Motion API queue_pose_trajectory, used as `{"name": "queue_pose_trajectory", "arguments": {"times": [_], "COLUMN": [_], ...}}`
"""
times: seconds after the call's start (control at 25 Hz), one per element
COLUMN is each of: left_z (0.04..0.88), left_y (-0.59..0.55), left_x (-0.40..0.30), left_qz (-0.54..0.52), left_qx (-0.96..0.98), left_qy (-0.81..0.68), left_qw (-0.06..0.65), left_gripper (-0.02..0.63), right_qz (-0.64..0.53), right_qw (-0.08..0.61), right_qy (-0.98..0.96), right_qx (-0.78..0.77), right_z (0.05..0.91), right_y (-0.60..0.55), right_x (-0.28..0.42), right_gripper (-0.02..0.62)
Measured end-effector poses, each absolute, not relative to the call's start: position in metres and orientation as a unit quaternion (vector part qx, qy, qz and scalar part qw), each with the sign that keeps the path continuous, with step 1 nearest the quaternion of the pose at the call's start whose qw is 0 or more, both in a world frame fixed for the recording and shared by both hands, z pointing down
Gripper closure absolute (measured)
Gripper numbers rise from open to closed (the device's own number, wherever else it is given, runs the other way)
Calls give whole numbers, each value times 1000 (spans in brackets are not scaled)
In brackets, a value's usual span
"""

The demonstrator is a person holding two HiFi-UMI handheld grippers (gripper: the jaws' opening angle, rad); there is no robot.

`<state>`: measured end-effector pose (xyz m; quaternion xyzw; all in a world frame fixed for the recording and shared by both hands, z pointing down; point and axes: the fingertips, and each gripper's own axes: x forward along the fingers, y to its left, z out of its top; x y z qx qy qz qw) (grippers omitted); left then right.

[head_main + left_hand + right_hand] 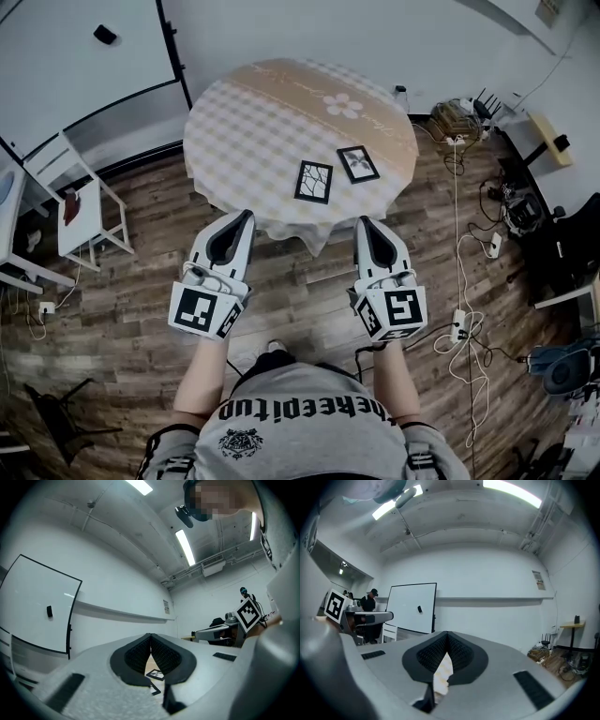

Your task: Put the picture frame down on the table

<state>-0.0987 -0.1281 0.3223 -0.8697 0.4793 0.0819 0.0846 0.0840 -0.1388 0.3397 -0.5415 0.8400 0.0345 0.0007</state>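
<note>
From the head view, a round table (234, 122) covered in a pale yellow checked cloth stands at 12 o'clock from the person. Two dark-framed pictures lie flat on it, towards the 6 o'clock edge. The larger black rectangular picture frame (313, 181) lies nearer the person. The smaller black picture frame (357, 163) lies just beside it at its 2 o'clock, and the two are apart.

Both grippers hang over the wooden plank floor (141, 300), short of the table edge, with their tips pointing to 12 o'clock. The left gripper (242, 220) has its ribbed dark pads pressed together at the tip and nothing is held between them. In its own view the two frames show through the gap below the pads. The right gripper (366, 225) is likewise closed tight and empty, and its own view shows only a strip of checked cloth below the pads.

A white chair (80, 202) stands at 9 o'clock of the table, and a white board (84, 56) stands at 10 o'clock. White cables and a power strip (459, 323) lie on the floor at 4 o'clock.
</note>
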Motion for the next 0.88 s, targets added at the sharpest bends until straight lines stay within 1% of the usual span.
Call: {"name": "queue_pose_trajectory", "arguments": {"times": [0.52,0.88], "left_z": [318,317], "left_y": [-60,-29], "left_x": [-49,-31], "left_qz": [74,69], "left_qx": [-859,-851], "left_qy": [500,513], "left_qw": [86,88], "left_gripper": [592,591], "right_qz": [26,19], "right_qw": [11,28], "right_qy": [861,865], "right_qx": [-508,-501], "right_z": [340,336], "right_y": [-73,-47], "right_x": [125,146], "right_gripper": [591,591]}}
